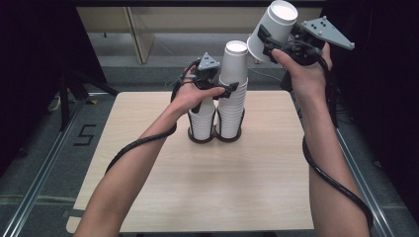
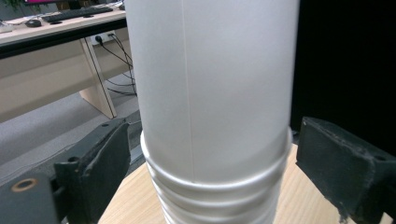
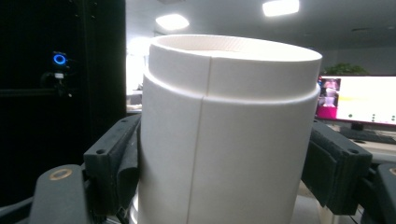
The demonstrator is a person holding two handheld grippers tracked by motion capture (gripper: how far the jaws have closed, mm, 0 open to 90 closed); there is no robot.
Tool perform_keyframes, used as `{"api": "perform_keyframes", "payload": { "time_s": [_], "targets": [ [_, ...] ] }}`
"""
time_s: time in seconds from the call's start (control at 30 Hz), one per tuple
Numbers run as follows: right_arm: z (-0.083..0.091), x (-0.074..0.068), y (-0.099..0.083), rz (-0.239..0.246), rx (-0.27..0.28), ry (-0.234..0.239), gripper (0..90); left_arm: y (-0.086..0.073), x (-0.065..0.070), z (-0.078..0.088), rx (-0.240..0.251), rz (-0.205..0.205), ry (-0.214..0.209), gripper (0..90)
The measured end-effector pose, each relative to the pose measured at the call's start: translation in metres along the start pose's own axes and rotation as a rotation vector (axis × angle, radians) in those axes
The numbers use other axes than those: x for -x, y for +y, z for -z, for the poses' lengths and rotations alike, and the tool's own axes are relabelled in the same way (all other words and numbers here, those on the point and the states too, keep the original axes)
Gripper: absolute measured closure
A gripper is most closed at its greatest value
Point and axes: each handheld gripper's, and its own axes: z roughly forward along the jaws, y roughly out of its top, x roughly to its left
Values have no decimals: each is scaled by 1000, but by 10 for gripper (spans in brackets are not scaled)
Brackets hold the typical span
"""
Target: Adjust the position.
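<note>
On pale wood table [image 1: 207, 187], two cup stacks [image 1: 232, 94], left hand-held gripper [image 1: 228, 90] open round taller, right hand-held gripper [image 1: 267, 42] clamping lifted cup [image 1: 274, 27], dark room w/ desks.

My right gripper [image 3: 224, 154] clamps a white cup [image 3: 224, 140] upside down, base rim on top, seam running down its front. Both black jaws press its sides, left and right. Behind: dark cabinet [image 3: 56, 93] at left with a blue ring light [image 3: 59, 59], ceiling lights [image 3: 280, 7] above, a lit monitor [image 3: 359, 100] at right.
</note>
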Motion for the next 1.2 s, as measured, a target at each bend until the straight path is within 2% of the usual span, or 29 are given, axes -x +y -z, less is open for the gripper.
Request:
{"api": "perform_keyframes", "payload": {
  "time_s": [0.03,0.1,0.17,0.23,0.3,0.33,0.37,0.4,0.43,0.47,0.53,0.57,0.6,0.67,0.7,0.73,0.8,0.87,0.93,1.0,1.07,1.1,1.2],
  "targets": [
    [8,6,-4,5,-6,-11,219,2,2,8,8,4,0,88],
    [11,8,-7,8,-8,-13,219,3,2,12,11,2,-3,87],
    [22,14,-17,25,-30,-31,219,4,6,26,21,1,-11,85],
    [24,16,-21,20,-36,-30,219,4,8,30,23,1,-12,84],
    [32,20,-35,42,-59,-42,219,3,10,40,27,-10,-13,83],
    [32,20,-35,42,-59,-42,219,1,11,45,26,-11,-16,83],
    [38,19,-45,49,-82,-44,219,-1,12,50,24,-8,-19,84],
    [38,19,-45,49,-82,-44,219,-4,14,55,19,-8,-25,84],
    [40,19,-50,62,-90,-45,219,-9,16,62,14,-7,-32,84],
    [46,16,-63,76,-113,-37,219,-12,17,66,12,-8,-36,86],
    [48,14,-68,81,-123,-34,219,-20,20,74,9,-2,-48,86],
    [53,10,-85,106,-154,-26,219,-27,22,80,8,1,-50,87],
    [53,10,-85,106,-154,-26,219,-30,23,83,7,-7,-52,87],
    [58,7,-99,110,-174,-16,219,-41,27,90,7,-8,-58,87],
    [61,2,-115,111,-197,-10,218,-52,32,96,6,-15,-50,87],
    [61,2,-115,111,-197,-10,218,-52,32,96,6,-15,-50,85],
    [66,-3,-131,113,-225,2,218,-64,37,101,-9,-33,-50,81],
    [69,-9,-148,125,-251,9,218,-76,43,104,-19,-31,-76,75],
    [73,-17,-166,159,-277,21,217,-86,48,106,-31,-44,-92,67],
    [76,-23,-178,174,-299,26,217,-98,53,109,-37,-62,-90,63],
    [80,-30,-195,205,-321,36,217,-107,56,110,-36,-53,-93,66],
    [80,-30,-195,205,-321,36,217,-112,56,111,-32,-46,-95,66],
    [83,-36,-210,212,-338,41,216,-128,57,112,-42,-28,-94,68]
  ]
}}
